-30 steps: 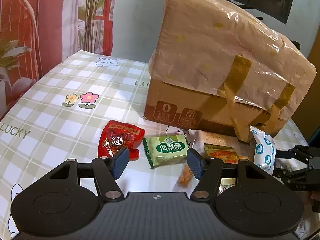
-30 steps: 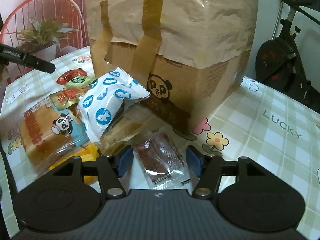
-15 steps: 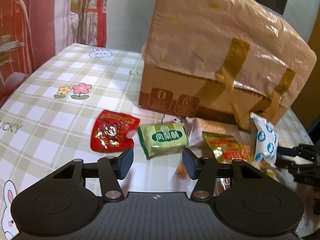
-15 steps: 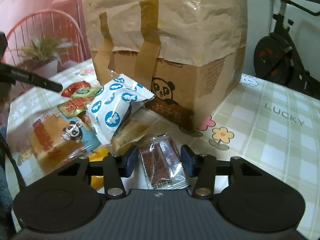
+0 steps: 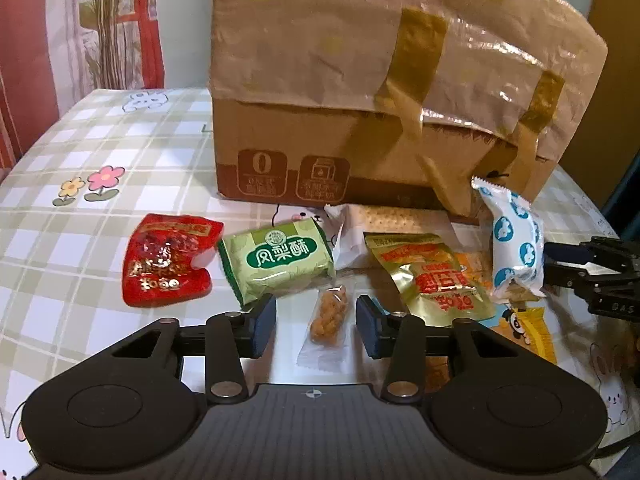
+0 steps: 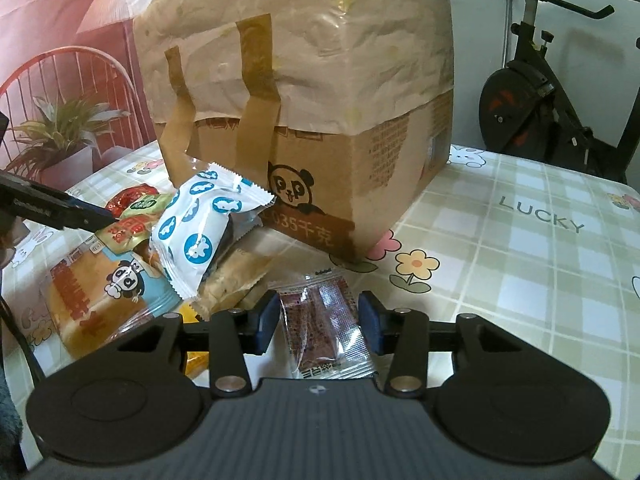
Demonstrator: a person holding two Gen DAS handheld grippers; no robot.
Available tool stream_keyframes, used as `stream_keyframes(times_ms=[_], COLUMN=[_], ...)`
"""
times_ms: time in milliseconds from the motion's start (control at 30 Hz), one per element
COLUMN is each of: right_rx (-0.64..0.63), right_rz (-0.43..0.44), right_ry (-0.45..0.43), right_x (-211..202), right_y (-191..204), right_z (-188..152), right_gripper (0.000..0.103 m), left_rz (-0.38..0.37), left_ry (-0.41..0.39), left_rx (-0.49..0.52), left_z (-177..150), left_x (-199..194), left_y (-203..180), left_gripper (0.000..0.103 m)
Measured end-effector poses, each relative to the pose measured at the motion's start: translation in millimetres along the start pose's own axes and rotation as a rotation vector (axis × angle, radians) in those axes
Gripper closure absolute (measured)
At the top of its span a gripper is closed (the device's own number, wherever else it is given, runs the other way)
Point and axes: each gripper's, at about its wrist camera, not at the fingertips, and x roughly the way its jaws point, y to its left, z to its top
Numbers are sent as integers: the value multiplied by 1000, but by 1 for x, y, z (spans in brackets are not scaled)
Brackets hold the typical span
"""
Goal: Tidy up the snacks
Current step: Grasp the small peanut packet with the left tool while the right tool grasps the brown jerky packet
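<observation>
While the snacks lie mixed by the big box, left tool is closing around a nut packet; right tool squeezes a brown packet. Sorting has barely begun.

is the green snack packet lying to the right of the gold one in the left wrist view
No, the green snack packet lies left of the gold packet, with the red packet further left.

Two close, converging views, shared box

Colours, snack table
Green-white check cloth, brown box, red pkt, green pkt, white pkt w/ blue dots.
</observation>
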Motion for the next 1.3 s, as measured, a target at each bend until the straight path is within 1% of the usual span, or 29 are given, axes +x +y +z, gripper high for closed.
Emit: stream_keyframes(times_ms=[100, 167, 233, 267, 300, 400, 667, 1033, 1167, 1267, 1300], right_rx=[2, 1, 2, 2, 2, 2, -5, -77, -91, -68, -55], right_rz=[-3, -3, -2, -3, -3, -4, -9, -56, -59, -79, -92], right_ry=[-2, -2, -2, -2, -2, -2, 2, 18, 25, 26, 11], right_x=[-1, -1, 0, 0, 0, 0, 1, 5, 5, -1, -7], right_y=[1, 1, 1, 1, 1, 1, 1, 13, 13, 14, 15], right_z=[-2, -2, -2, -1, -1, -1, -2, -3, -2, 0, -1], right_gripper=[57, 57, 57, 57, 57, 57, 56, 54, 57, 59, 59], left_rz=[-6, 5, 20, 34, 36, 33, 24, 1, -7, -12, -16], left_ry=[14, 6, 2, 3, 4, -4, -68, -101, -127, -146, -155], left_rx=[12, 36, 54, 64, 70, 37, -11, -36, -57, -74, -80], left_z=[-1, -3, -3, -3, -3, -4, -4, -4, -4, -3, -3], left_x=[6, 7, 8, 8, 7, 2, -19, -29, -38, -43, -45], left_y=[-2, -6, -7, -8, -8, -5, 0, 5, 10, 15, 17], left_gripper=[64, 66, 74, 80, 80, 80, 80, 81, 81, 81, 81])
